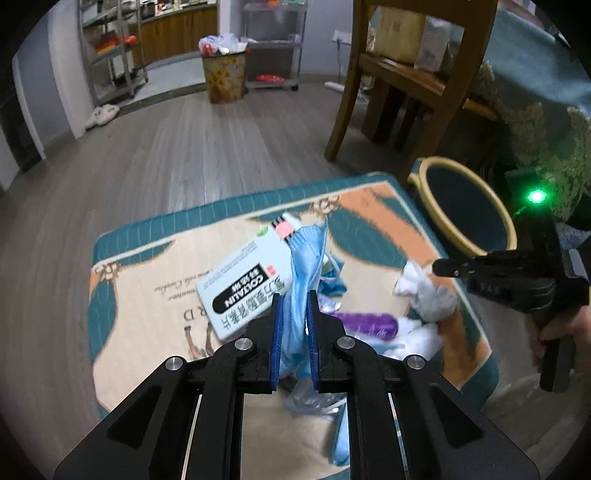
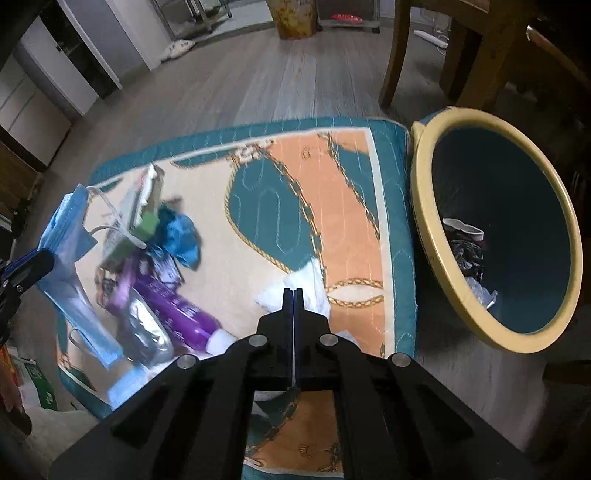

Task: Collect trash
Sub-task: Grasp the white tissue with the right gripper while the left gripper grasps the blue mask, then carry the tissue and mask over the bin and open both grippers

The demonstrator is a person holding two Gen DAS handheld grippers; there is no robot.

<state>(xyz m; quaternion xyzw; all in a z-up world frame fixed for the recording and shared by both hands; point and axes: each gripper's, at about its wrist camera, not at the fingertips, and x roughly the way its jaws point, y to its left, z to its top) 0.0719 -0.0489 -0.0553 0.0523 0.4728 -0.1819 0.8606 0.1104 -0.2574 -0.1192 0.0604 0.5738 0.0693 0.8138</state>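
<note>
Trash on the patterned mat point(image 2: 332, 206), both grippers clamped!

Left gripper point(image 1: 294, 302) is pinched tight on a blue face mask point(image 1: 306, 258), lifting it above the medicine box point(image 1: 243, 284) and purple bottle point(image 2: 173, 306). Right gripper point(image 2: 293, 295) is squeezed fully together on a white tissue point(image 2: 310, 280). Yellow-rimmed bin point(image 2: 421, 206) sits just beside the mat's edge.

Home, living or dining area. Wood-plank floor point(image 1: 177, 155), patterned rug point(image 2: 332, 206), wooden chair point(image 1: 399, 74) beside a clothed table point(image 1: 535, 122). Slippers point(image 1: 101, 115) by the wall, shelving point(image 1: 110, 48) and cabinets point(image 1: 177, 33) beyond. Bin point(image 2: 498, 229) beside the rug.
</note>
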